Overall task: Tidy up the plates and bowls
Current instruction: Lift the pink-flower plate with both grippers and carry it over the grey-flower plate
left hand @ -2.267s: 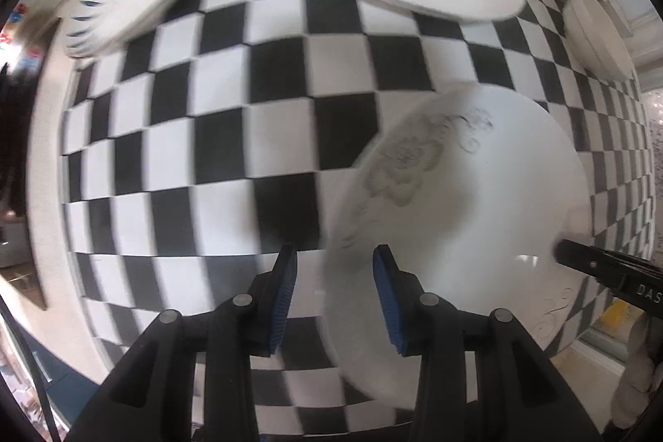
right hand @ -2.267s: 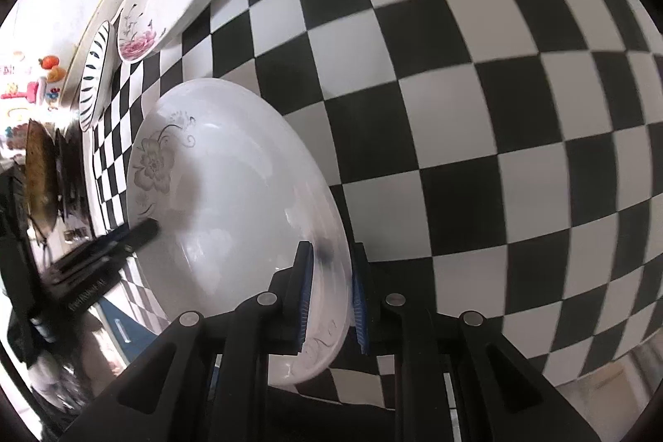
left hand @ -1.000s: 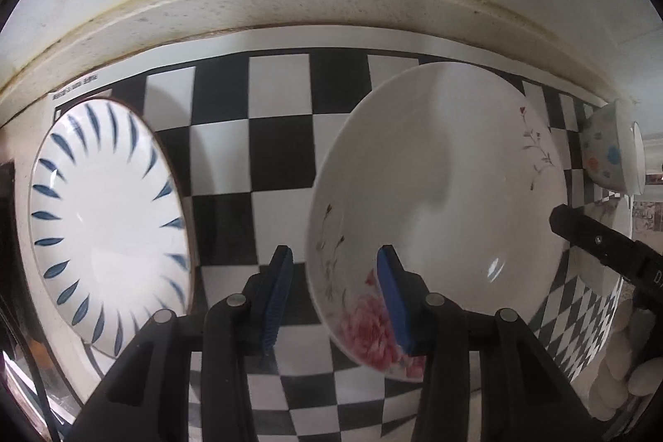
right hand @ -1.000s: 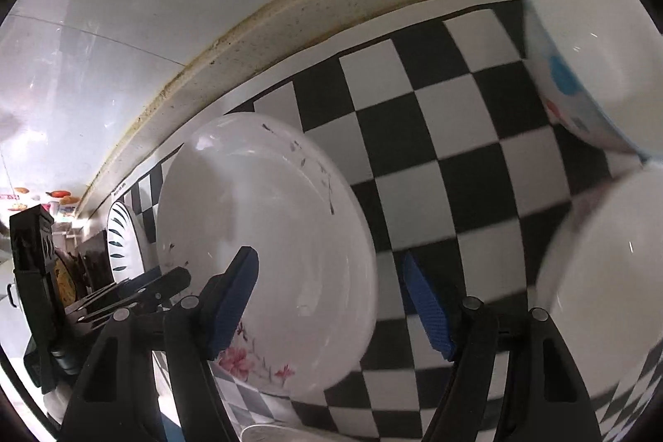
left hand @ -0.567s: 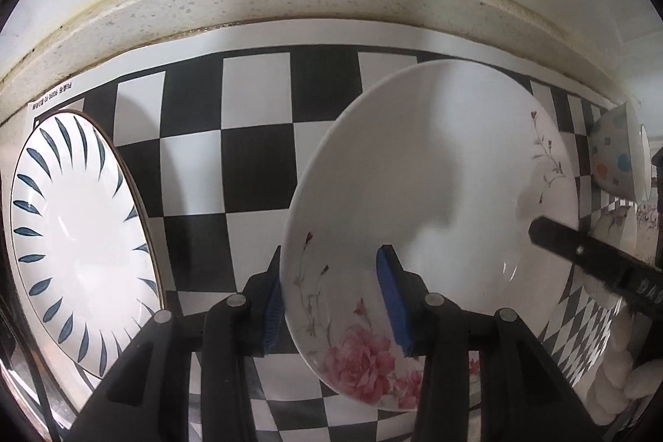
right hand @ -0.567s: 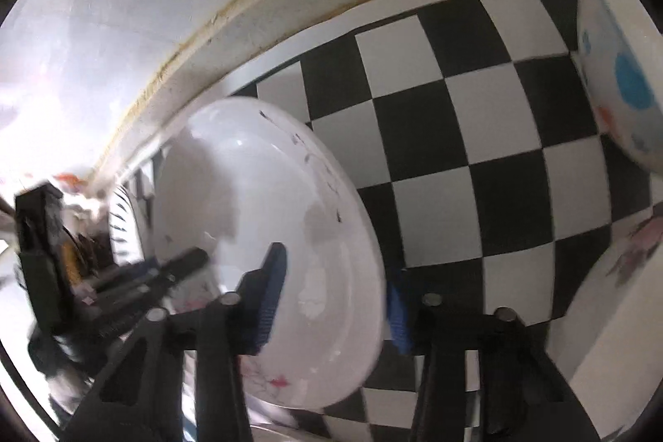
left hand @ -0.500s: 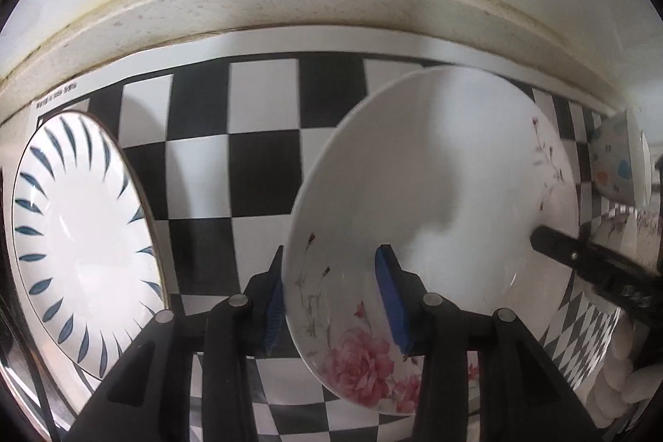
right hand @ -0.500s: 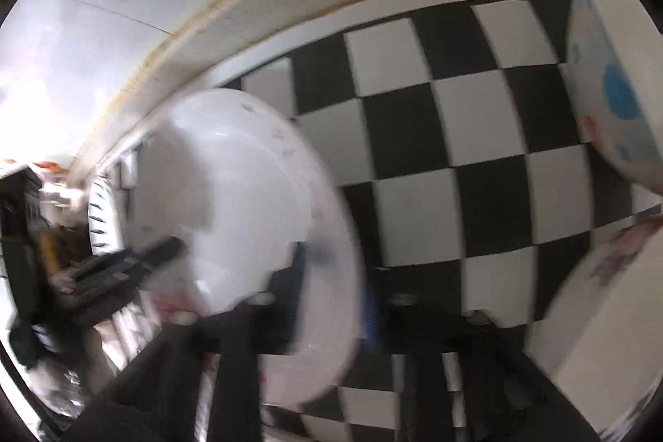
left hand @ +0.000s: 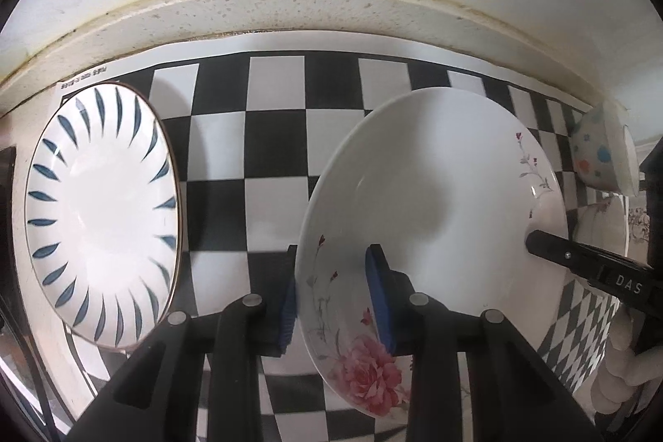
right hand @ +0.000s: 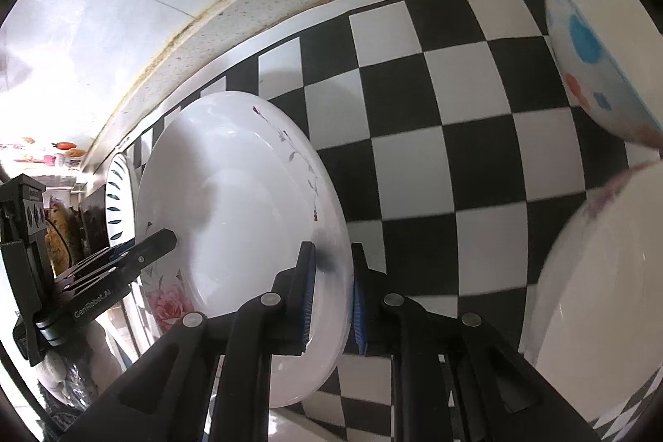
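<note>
A white plate with a pink rose and thin sprigs (left hand: 435, 193) lies on the checkered mat; it also shows in the right wrist view (right hand: 232, 218). My left gripper (left hand: 331, 293) straddles its left rim, one blue pad under the rim and one inside the plate. My right gripper (right hand: 331, 276) clamps the opposite rim between its blue pads, and it shows as a black finger in the left wrist view (left hand: 580, 264). A white plate with blue leaf strokes (left hand: 103, 210) lies to the left, apart from both grippers.
A dotted bowl (right hand: 592, 56) stands at the right, with another white floral dish (right hand: 601, 276) below it. The checkered mat (left hand: 273, 135) ends at a speckled counter ledge (left hand: 290, 11) and white wall behind. Clutter stands past the mat's left end.
Both grippers left the grey-flower plate and came to the rose plate. The left jaws slid onto its left rim; the right jaws closed from wide open onto its right rim.
</note>
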Motion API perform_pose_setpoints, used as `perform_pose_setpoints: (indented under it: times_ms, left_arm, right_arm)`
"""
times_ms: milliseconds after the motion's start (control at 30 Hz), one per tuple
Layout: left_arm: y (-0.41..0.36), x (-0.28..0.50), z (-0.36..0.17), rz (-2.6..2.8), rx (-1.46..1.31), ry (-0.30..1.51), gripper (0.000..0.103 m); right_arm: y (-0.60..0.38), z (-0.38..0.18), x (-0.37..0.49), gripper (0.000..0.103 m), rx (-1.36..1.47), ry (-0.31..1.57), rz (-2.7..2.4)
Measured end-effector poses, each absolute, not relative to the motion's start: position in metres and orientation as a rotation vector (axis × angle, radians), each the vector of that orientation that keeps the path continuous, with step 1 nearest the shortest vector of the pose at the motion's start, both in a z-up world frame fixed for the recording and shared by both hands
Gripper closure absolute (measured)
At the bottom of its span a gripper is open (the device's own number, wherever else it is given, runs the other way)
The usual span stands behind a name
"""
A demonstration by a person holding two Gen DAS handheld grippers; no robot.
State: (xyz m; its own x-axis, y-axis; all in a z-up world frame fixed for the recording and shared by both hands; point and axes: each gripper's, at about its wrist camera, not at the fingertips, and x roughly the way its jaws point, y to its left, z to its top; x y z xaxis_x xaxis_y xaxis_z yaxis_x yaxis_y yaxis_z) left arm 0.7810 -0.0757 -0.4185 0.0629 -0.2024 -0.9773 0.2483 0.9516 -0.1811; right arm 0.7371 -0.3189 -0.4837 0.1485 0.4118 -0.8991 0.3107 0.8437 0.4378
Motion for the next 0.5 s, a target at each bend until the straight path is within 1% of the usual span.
perform_pose_setpoints:
  times_ms: [167, 500]
  left_arm:
    - [-0.069, 0.775, -0.402, -0.35, 0.033, 1.449, 0.075]
    - [-0.058, 0.731, -0.344, -0.385, 0.044, 1.388, 0.075]
  right_arm:
    - [-0.313, -0.463, 0.722, 0.085, 0.619, 1.421, 0.088]
    - [-0.299, -0.422, 0.683, 0.086, 0.647, 1.359, 0.104]
